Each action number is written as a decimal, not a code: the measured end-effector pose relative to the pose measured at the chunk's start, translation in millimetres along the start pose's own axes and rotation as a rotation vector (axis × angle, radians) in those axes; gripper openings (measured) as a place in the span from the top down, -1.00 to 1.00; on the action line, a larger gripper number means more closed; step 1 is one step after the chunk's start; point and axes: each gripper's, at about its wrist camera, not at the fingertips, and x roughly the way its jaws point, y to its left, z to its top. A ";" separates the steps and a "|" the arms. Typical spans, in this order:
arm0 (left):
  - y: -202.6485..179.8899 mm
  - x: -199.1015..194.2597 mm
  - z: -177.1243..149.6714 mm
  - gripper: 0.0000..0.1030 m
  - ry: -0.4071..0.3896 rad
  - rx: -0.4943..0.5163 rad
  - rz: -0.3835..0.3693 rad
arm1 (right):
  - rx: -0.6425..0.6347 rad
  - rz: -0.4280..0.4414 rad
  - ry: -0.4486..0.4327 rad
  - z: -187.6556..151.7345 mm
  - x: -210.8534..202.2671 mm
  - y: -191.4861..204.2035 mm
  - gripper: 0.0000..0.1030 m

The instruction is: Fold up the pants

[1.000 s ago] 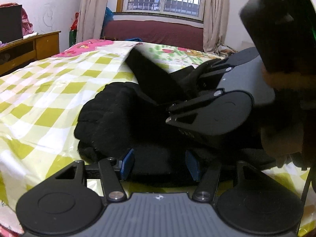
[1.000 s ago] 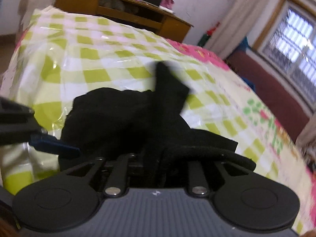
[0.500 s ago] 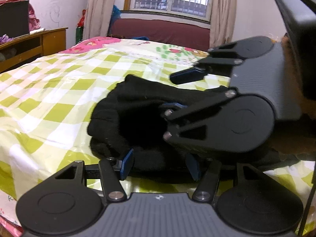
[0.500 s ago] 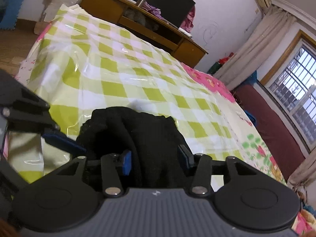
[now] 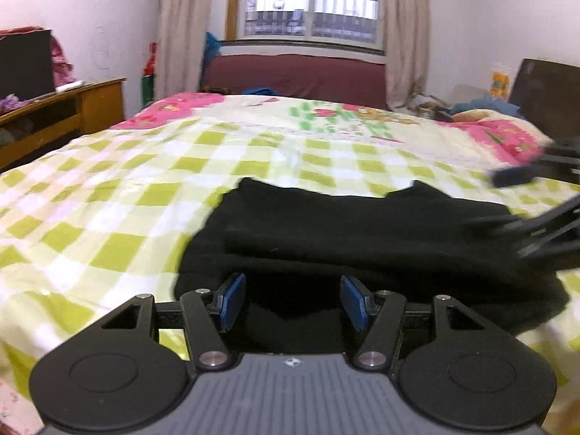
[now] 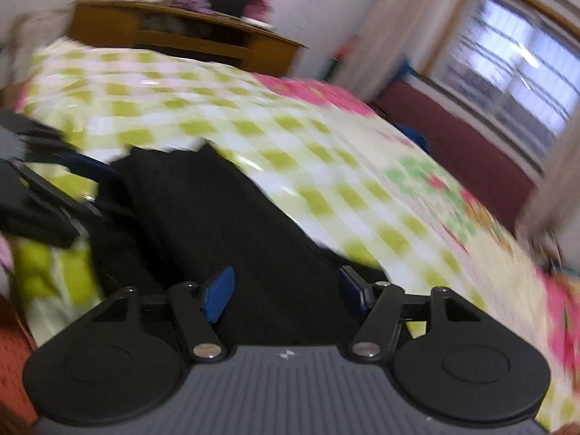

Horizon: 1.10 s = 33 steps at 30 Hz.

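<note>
Black pants (image 5: 362,232) lie folded in a flat stack on the green-checked bed cover (image 5: 108,195); they also show in the right wrist view (image 6: 232,217). My left gripper (image 5: 293,301) is open and empty, its blue pads just above the near edge of the pants. My right gripper (image 6: 286,295) is open and empty over the pants' near end. The right gripper shows blurred at the right edge of the left wrist view (image 5: 525,199). The left gripper shows blurred at the left edge of the right wrist view (image 6: 40,188).
A wooden desk (image 5: 61,116) stands left of the bed. A dark red sofa (image 5: 297,76) sits under the window behind it. Pillows and clutter (image 5: 482,116) lie at the far right by a dark headboard (image 5: 547,94).
My right gripper let go of the pant fabric and opened, then swung away to the right. The pants now lie flatter and more spread out. My left gripper drew back a little.
</note>
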 end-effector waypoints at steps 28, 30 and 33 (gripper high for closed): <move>-109.1 73.1 39.7 -0.39 0.077 0.267 -0.100 | 1.184 0.698 0.095 -181.7 74.3 -198.4 -0.32; -114.4 73.1 37.4 -0.39 0.090 0.297 -0.099 | 1.174 0.746 0.038 -176.4 66.1 -198.1 -0.22; -119.3 74.1 36.0 -0.39 0.105 0.333 -0.110 | 1.175 0.789 -0.042 -178.5 50.7 -203.0 -0.16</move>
